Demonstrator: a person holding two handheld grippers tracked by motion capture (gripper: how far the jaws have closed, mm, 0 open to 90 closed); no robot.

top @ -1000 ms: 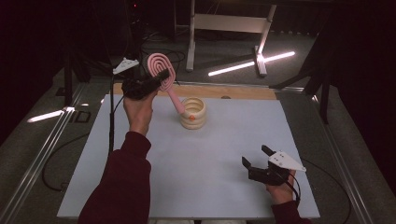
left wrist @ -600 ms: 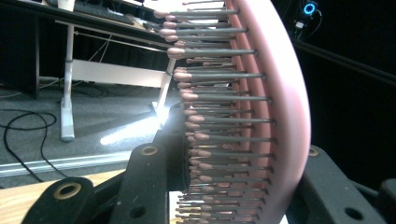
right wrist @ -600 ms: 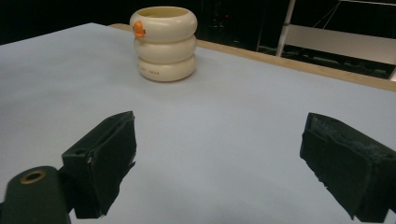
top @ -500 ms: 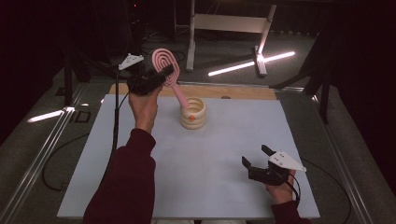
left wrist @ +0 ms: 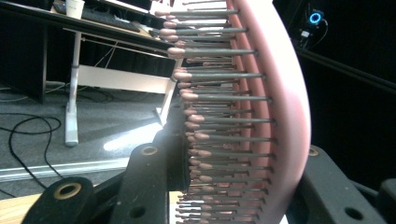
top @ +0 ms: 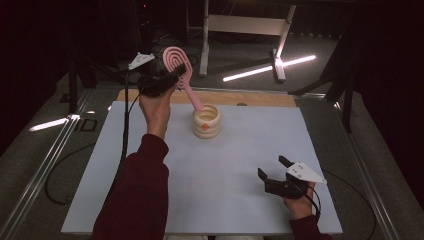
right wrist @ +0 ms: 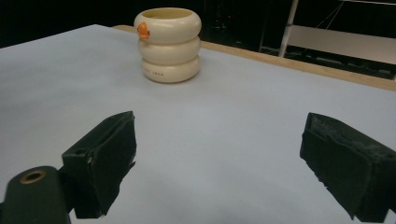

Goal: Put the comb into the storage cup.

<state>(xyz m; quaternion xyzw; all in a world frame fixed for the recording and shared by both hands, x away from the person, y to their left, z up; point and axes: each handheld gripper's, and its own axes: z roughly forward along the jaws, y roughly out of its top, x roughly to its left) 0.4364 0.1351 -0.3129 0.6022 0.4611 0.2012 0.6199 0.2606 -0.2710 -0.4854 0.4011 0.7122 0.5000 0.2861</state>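
My left gripper (top: 161, 82) is raised over the far left of the table, shut on the head of a pink hairbrush (top: 178, 66). The brush slants down to the right, and its handle end hangs at the rim of a cream ringed cup (top: 206, 121); contact there cannot be told. In the left gripper view the brush's bristled head (left wrist: 275, 93) stands between both jaws of the left gripper (left wrist: 233, 198). The right gripper (top: 271, 166) rests low at the table's near right, open and holding nothing. In the right gripper view the cup (right wrist: 168, 44) stands beyond the right gripper (right wrist: 219, 163).
The white table sheet (top: 225, 175) ends in a wooden strip (top: 260, 99) at the far edge. A white desk frame (top: 240, 25) and bright floor lights (top: 272, 67) lie behind. A metal rail (top: 40, 165) runs along the left side.
The left hand has lifted the brush a little and carried it slightly right, so the handle end has risen toward the cup's rim. The right hand has stayed put.
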